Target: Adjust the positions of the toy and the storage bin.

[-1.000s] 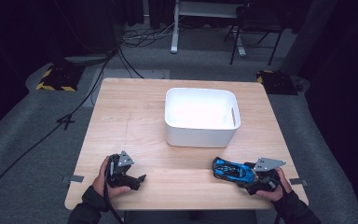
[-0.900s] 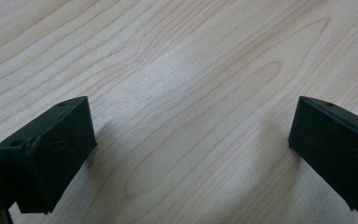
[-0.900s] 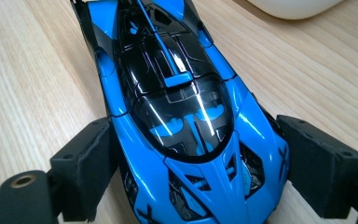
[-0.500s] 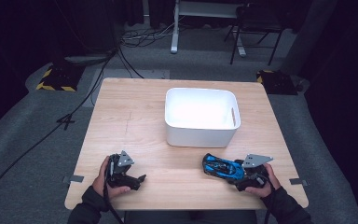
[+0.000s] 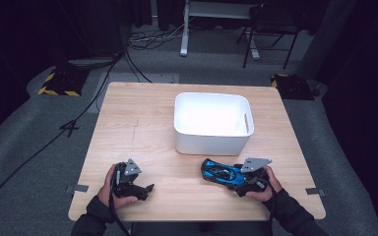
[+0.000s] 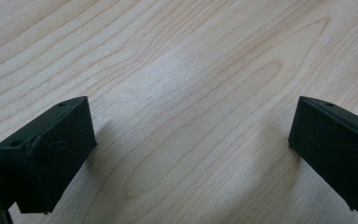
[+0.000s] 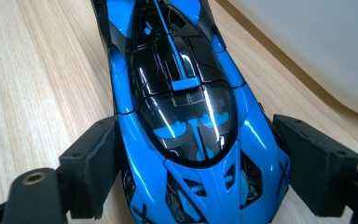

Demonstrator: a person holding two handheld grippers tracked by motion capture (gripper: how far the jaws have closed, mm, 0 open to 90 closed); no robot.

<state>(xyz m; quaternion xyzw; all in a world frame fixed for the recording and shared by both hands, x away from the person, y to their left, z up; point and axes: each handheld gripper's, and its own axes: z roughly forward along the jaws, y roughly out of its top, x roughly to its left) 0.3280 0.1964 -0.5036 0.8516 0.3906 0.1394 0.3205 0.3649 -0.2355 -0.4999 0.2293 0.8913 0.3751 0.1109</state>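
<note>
A blue and black toy car (image 5: 220,172) sits low over the table just in front of the white bin (image 5: 211,142). My right gripper (image 5: 235,179) is shut on it. In the right gripper view the two black jaws press on the flanks of the car (image 7: 186,107), with the right gripper (image 7: 200,170) at the car's near end and the bin wall (image 7: 317,46) at the upper right. My left gripper (image 5: 146,190) rests at the table's front left. Its jaws stand wide apart in the left gripper view, and the left gripper (image 6: 191,140) is open over bare wood.
The wooden table (image 5: 138,123) has bare wood to the left of the bin and between the two grippers. Cables, a chair and a desk frame (image 5: 216,19) stand on the dark floor beyond the far edge.
My right gripper has carried the blue car to the left, closer to the bin's front. The left gripper has stayed put.
</note>
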